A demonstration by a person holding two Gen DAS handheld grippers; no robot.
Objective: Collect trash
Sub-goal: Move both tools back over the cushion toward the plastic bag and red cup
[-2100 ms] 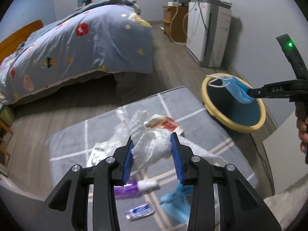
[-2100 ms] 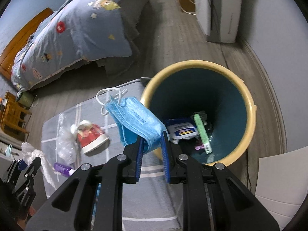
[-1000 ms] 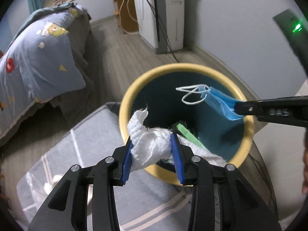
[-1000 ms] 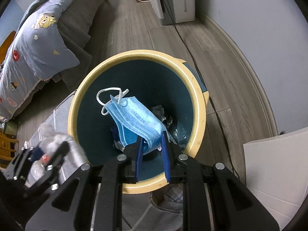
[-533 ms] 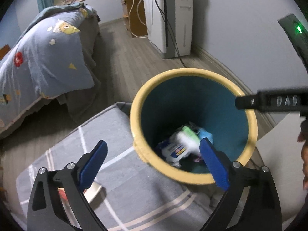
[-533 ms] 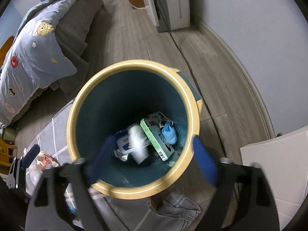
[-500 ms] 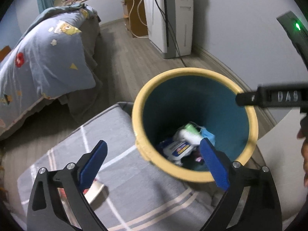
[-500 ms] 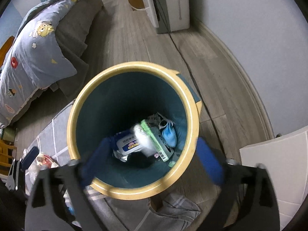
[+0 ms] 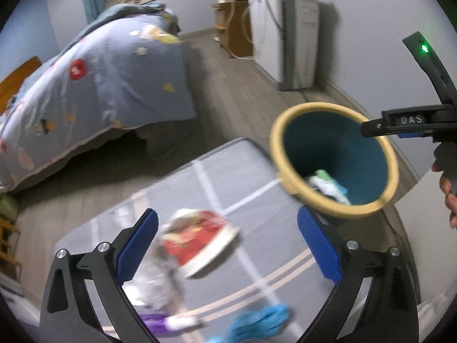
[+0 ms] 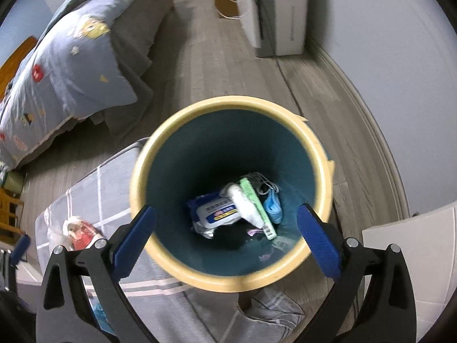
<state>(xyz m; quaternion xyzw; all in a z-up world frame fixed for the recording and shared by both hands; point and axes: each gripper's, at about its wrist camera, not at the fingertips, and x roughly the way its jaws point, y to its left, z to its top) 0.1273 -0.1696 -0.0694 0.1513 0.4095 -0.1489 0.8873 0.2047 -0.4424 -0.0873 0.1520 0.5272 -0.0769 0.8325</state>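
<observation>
Left gripper (image 9: pixel 225 245): jaws wide apart, nothing between the pads; it hangs over the grey rug (image 9: pixel 251 177).
Right gripper (image 10: pixel 225 237): jaws spread to full width, empty, pointing down into the bin (image 10: pixel 320 154); in the left wrist view it juts in from the right edge over the bin's rim, held by a hand (image 9: pixel 445 188).
Bin: one, yellow rim, dark teal inside, standing on the floor at the rug's corner, near the wall.
Trash in the bin: one wipes packet (image 10: pixel 217 211), one white wad (image 10: pixel 242 203), one green box (image 10: pixel 257 208), one blue face mask (image 10: pixel 274 203), plus darker scraps too dim to name.
Trash on the rug (motion-blurred): one red and white wrapper (image 9: pixel 200 240), one crumpled clear plastic piece (image 9: pixel 154 280), one purple tube (image 9: pixel 168 321), one blue crumpled thing (image 9: pixel 257 323).
In the way: nothing covers the bin's mouth; only the right gripper's own fingers frame it.
Around: one bed (image 9: pixel 94 77) with a blue patterned quilt beyond the rug, one white appliance (image 9: pixel 288 37) with cables against the far wall, one small wooden cabinet (image 9: pixel 234 25) beside it, a white panel (image 10: pixel 411 257) at the right, grey cloth (image 10: pixel 271 314) on the floor below the bin.
</observation>
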